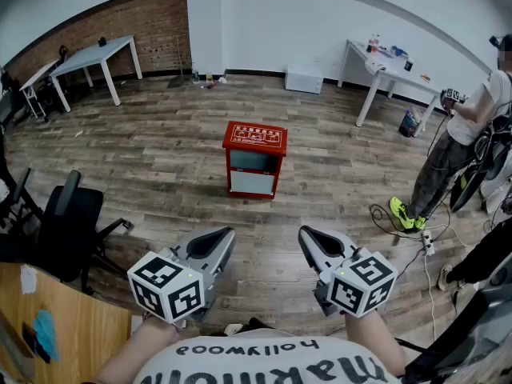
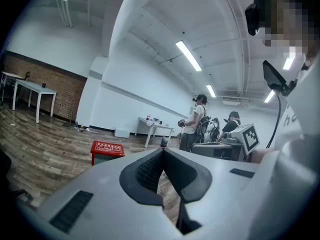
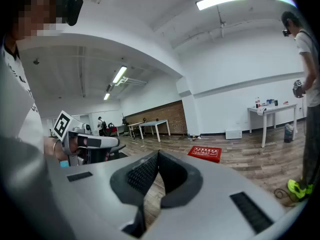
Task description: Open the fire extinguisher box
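Approach step: box (image 1: 254,160) stands shut well ahead, left gripper (image 1: 226,233) and right gripper (image 1: 305,233) both clamped together, empty; next needs walking up, reaching lid (image 1: 254,137).

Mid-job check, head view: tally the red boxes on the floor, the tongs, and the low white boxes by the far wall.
Red fire extinguisher box: 1
Tongs: 2 (left tongs, right tongs)
Low white box: 1
Total: 4
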Tool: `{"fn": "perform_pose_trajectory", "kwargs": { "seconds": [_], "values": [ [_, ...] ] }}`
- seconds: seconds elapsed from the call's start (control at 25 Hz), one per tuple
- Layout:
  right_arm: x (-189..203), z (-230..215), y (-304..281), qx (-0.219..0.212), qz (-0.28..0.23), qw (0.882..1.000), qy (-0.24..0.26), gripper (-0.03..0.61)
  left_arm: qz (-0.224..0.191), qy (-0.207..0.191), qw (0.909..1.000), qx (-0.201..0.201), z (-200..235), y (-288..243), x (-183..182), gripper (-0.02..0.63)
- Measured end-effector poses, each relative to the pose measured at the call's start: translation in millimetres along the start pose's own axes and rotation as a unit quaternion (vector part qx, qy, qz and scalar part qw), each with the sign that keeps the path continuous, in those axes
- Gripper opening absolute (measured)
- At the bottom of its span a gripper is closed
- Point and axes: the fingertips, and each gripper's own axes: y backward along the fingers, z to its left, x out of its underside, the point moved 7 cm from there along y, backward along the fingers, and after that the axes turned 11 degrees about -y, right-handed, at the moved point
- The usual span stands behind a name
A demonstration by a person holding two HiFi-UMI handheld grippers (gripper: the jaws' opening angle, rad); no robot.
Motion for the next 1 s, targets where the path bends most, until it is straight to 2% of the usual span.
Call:
{"fn": "perform_pose_trajectory", "kwargs": {
  "seconds": [0.4, 0.52, 0.76, 1.0],
  "values": [
    [-1, -4, -5, 0.005, 0.000, 1.000, -0.012, 0.009, 0.003, -0.013, 0.9999, 0.001, 8, -4, -1, 0.006],
    [-4, -10, -11, 0.006, -0.005, 1.000, -0.030, 0.009, 0.015, -0.025, 0.9996, 0.000, 20, -11, 2, 0.006],
    [-9, -13, -35, 0.015, 0.009, 1.000, -0.017, 0.009, 0.024, -0.017, 0.9996, -0.005, 47, -19, 1, 0.006],
    [4, -11, -47, 0.020, 0.002, 0.999, -0.030, 0.011, 0.022, -0.021, 0.9995, -0.007, 62, -18, 7, 0.006]
  ]
}}
